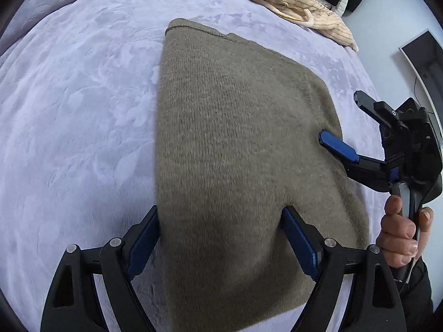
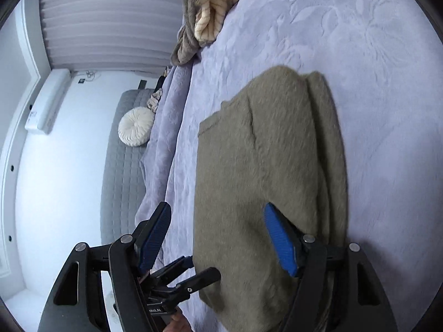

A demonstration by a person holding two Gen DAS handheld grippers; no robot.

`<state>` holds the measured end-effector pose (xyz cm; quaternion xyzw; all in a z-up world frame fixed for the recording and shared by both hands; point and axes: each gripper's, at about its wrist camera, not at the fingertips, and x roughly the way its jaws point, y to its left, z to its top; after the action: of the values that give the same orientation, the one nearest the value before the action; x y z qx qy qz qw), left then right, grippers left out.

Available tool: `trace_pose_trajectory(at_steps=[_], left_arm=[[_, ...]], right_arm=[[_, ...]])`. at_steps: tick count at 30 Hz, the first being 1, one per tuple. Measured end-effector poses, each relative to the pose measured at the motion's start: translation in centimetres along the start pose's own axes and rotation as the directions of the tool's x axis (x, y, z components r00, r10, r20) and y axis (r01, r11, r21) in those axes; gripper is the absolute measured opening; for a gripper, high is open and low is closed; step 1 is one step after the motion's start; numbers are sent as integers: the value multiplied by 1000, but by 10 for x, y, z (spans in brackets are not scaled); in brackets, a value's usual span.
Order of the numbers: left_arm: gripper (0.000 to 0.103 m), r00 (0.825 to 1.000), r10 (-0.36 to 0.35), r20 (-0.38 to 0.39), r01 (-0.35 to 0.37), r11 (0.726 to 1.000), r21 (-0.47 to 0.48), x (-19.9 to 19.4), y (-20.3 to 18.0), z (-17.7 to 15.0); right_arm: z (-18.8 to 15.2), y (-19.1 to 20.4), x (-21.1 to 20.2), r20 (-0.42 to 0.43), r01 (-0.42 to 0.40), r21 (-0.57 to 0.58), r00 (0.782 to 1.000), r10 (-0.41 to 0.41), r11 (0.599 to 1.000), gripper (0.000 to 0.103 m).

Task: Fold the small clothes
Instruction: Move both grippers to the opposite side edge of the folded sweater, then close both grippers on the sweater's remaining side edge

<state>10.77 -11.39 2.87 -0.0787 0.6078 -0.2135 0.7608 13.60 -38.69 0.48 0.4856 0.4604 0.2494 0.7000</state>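
Two black grippers with blue rubber pads at work over one folded olive-brown fuzzy knit garment point(image 1: 238, 149), both with fingers spread wide apart and clamped on nothing. Nearest in the left wrist view, the left gripper point(image 1: 221, 238) straddling the near end of the knit: left pad just off the garment's left edge above the pale lavender embossed plush blanket point(image 1: 77, 116), right pad point(image 1: 300, 244) resting on the knit itself. Just right of that, a bare hand point(image 1: 401, 232) wrapped around the handle of the right gripper point(image 1: 351, 127), one blue finger point(image 1: 337, 146) lying on the garment's right edge, the other black finger raised clear above the blanket. In the right wrist view, the same spread: right pad point(image 2: 281, 240) on the knit, left pad off its edge over the blanket's side, with the left gripper's black fingers point(image 2: 191, 276) poking in at the garment's near corner. Farther out, the knit lying flat in a long narrow stack across the middle of the blanket, a stitched hem at its far end and a second folded layer showing along one side. Beyond it, near the blanket's far edge and well apart, a crumpled heap of cream ribbed fabric point(image 1: 285, 2) mixed with grey cloth. Farthest off, beside the bed, a round white pleated cushion point(image 2: 135, 127) on a grey quilted surface point(image 2: 121, 182).
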Motion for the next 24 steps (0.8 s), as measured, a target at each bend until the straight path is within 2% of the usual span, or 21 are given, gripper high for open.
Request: trace_pose_trajectory(at_steps=[4,7,10,12,13,14,15,16,17,18,20,21,24], left_arm=[[93,1000,-9,-5,9,1000,-5,9,3,24],[93,1000,-19,8,19,1000,-4,2,6,27],[93,998,-31,56,32,999,-22,-10,10,34],[93,998,-15,56,17,999,-49,-8,14,42],[93,1000,8,27,-6,999,-50,0,13,45],[93,999,32,3,-32,999,-40,8,13,47],[96,999,40,-9,-40,999,-37,13,13,48],[98,999,46,-13,-46,998,-43,14,15,48],[98,999,50,-11,-50,997,-52,11,16,47],[98,999,51,-3,-51,997,-52,6,15,46],[98,997,73,28,-72,997,-21,-7,9,40],[98,996,80,36,-80,997,-4,-11,6,38],[98,993,96,64,-99,994,44,-27,-3,28]], right_arm=[[33,-12,2,38,-53,36,998,51,998,73],[43,-13,-3,70,-112,73,992,107,991,73],[42,6,1,54,-90,-26,994,91,996,74],[45,13,10,42,-114,-42,992,116,993,75],[48,12,13,41,-98,-44,994,100,994,74],[52,11,18,47,-19,-54,999,22,998,74],[57,8,21,70,105,-50,992,-101,993,70],[62,2,19,76,137,-32,988,-135,990,58],[64,2,15,79,152,-23,986,-150,988,56],[62,10,8,100,184,-49,979,-179,982,57],[53,28,-5,122,246,-143,966,-229,959,74],[45,36,-10,130,281,-185,957,-260,942,77],[16,54,-34,150,351,-267,935,-321,897,78]])
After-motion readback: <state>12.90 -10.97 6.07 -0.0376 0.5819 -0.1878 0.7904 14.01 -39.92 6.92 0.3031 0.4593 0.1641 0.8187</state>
